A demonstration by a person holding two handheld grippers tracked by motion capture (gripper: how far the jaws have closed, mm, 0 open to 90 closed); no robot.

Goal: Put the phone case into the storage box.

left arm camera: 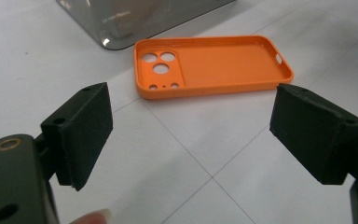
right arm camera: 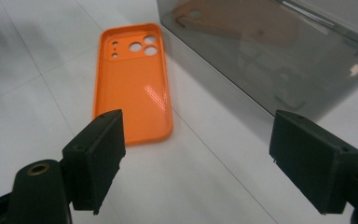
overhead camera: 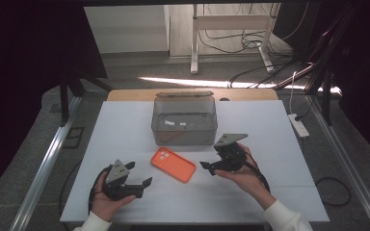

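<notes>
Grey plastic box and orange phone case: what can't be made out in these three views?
- Grey translucent box, high view: small pale bits inside are too small to identify.
- Same box, left gripper view: cut off by the top edge.
- Same box, right gripper view: smoky wall blurs the contents.
- Orange phone case, right gripper view: its near corner sits behind a jaw.
- Case underside: hidden against the table.

A plain bright orange phone case [overhead camera: 173, 164] is seen between the two black grippers, the left gripper [overhead camera: 141, 174] and the right gripper [overhead camera: 207, 166]. Beyond the right gripper's jaws a smoky grey see-through box [overhead camera: 184, 122] is seen. White is shown by the table [overhead camera: 125, 125] under both, crossed by thin grey lines.
</notes>
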